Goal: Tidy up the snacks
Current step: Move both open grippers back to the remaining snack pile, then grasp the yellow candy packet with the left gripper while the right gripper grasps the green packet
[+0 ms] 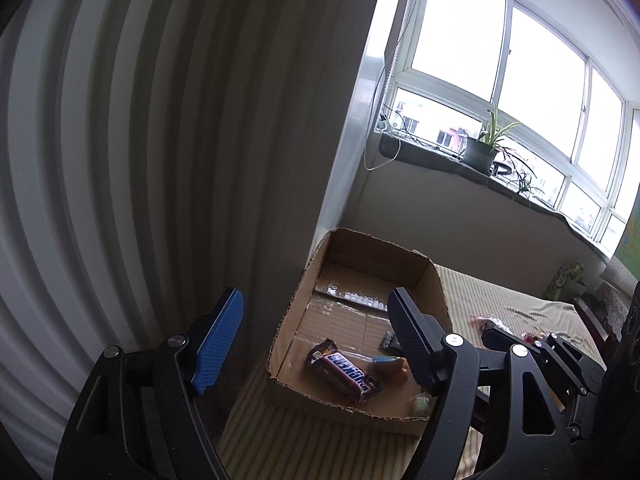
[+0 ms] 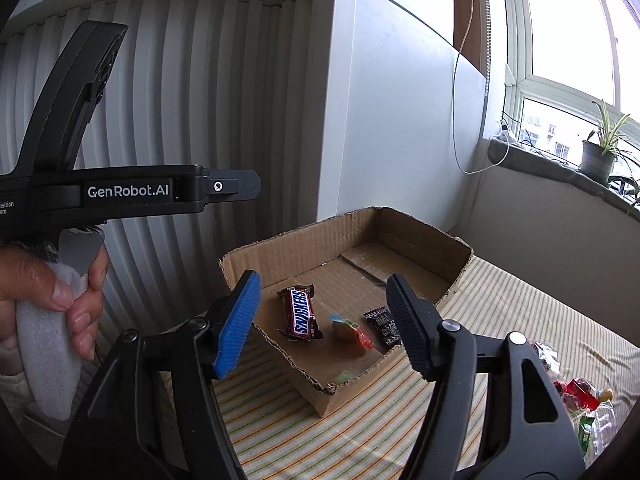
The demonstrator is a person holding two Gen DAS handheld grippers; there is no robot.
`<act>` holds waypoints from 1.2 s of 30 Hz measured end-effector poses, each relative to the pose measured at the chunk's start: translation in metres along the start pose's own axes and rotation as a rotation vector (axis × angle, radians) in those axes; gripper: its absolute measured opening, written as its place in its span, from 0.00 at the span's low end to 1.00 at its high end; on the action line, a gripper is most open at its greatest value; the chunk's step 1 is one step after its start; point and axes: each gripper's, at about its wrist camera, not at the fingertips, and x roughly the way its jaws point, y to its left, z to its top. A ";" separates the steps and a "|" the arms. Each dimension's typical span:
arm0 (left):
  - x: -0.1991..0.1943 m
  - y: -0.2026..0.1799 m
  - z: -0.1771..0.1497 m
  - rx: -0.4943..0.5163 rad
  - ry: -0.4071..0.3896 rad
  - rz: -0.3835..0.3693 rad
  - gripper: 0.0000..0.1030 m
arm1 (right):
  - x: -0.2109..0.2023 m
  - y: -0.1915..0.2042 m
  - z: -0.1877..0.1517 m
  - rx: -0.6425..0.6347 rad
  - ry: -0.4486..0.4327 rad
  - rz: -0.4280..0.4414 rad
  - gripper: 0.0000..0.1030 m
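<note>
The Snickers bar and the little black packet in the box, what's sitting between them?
In the right wrist view, a round candy in a green-and-orange wrapper lies between the Snickers bar and the black packet.

Potted plant (image 1: 482,148) on windowsill (image 1: 440,160); striped bedcover (image 2: 520,304).

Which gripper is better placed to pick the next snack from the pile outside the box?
Probably the right gripper: the loose snacks lie on the striped cloth at its right side. Its jaws are open and empty. The left gripper stands toward the cardboard box's far side.
</note>
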 end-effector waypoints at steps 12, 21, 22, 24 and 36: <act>-0.007 -0.069 0.001 0.126 0.001 -0.036 0.75 | -0.064 -0.061 -0.032 0.121 -0.046 -0.102 0.73; -0.002 -0.174 -0.018 0.295 0.040 -0.164 0.77 | -0.140 -0.149 -0.083 0.274 -0.057 -0.307 0.76; -0.001 -0.186 -0.021 0.309 0.047 -0.184 0.77 | -0.149 -0.158 -0.090 0.290 -0.051 -0.333 0.77; 0.003 -0.205 -0.027 0.331 0.066 -0.221 0.77 | -0.164 -0.174 -0.102 0.319 -0.040 -0.381 0.78; 0.000 -0.249 -0.044 0.405 0.107 -0.289 0.77 | -0.183 -0.190 -0.112 0.345 -0.044 -0.434 0.78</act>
